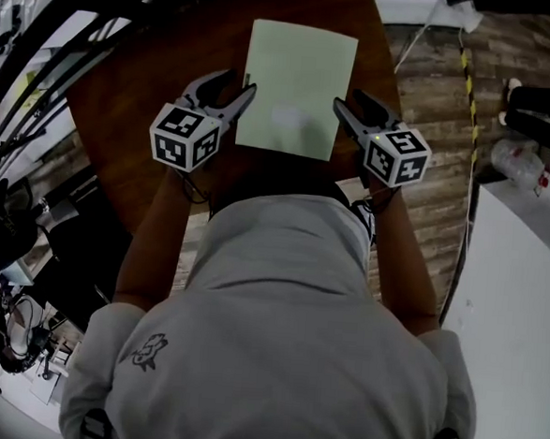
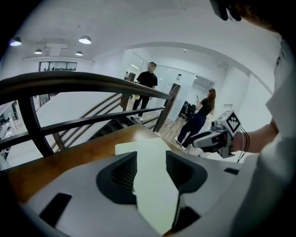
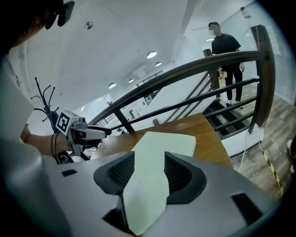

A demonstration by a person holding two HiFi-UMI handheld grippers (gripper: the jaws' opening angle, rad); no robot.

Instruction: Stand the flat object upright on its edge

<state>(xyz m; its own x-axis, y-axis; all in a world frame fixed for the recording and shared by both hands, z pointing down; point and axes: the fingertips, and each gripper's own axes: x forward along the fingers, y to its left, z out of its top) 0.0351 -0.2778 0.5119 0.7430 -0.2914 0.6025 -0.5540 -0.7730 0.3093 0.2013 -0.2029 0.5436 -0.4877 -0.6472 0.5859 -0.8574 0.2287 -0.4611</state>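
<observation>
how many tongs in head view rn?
2: left tongs at the green sheet's left edge, right tongs at its right edge. Both open. None look hidden.

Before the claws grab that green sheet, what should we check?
1. The green sheet lies flat on the table: ok.
2. The left claw is open: ok.
3. The right claw is open: ok.
4. One claw sits at each side edge of the sheet: ok.
5. The sheet's edge is deep enough inside each claw to pinch: cannot tell.
6. The sheet stands on its edge: not ok, not yet done.
</observation>
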